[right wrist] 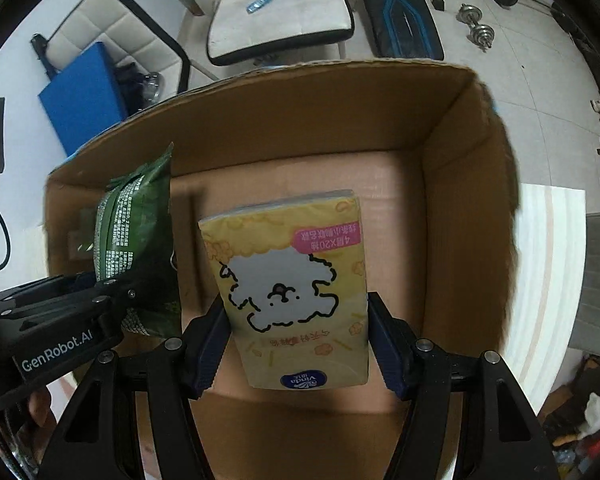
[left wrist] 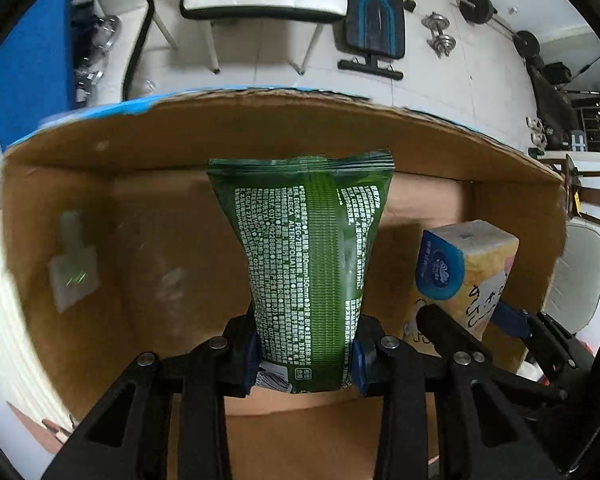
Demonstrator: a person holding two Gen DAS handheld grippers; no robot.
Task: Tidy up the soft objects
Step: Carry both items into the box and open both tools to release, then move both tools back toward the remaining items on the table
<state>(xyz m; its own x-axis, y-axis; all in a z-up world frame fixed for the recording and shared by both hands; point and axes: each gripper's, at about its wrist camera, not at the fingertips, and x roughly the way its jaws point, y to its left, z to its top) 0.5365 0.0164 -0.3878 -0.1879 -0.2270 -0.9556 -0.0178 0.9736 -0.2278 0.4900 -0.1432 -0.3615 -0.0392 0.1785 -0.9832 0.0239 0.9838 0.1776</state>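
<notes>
"vinda" on tissue pack [right wrist: 300, 292]

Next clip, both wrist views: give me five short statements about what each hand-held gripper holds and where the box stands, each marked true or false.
1. The left hand-held gripper is shut on a green wipes pack. True.
2. The right hand-held gripper is open and holds nothing. False: it is shut on a yellow tissue pack printed with a fluffy white dog.
3. Both packs are held over the open cardboard box. True.
4. The green wipes pack already lies flat on the box floor. False: it is upright between the fingers.
5. Several other packs already lie in the box. False: the floor that shows is bare.
</notes>
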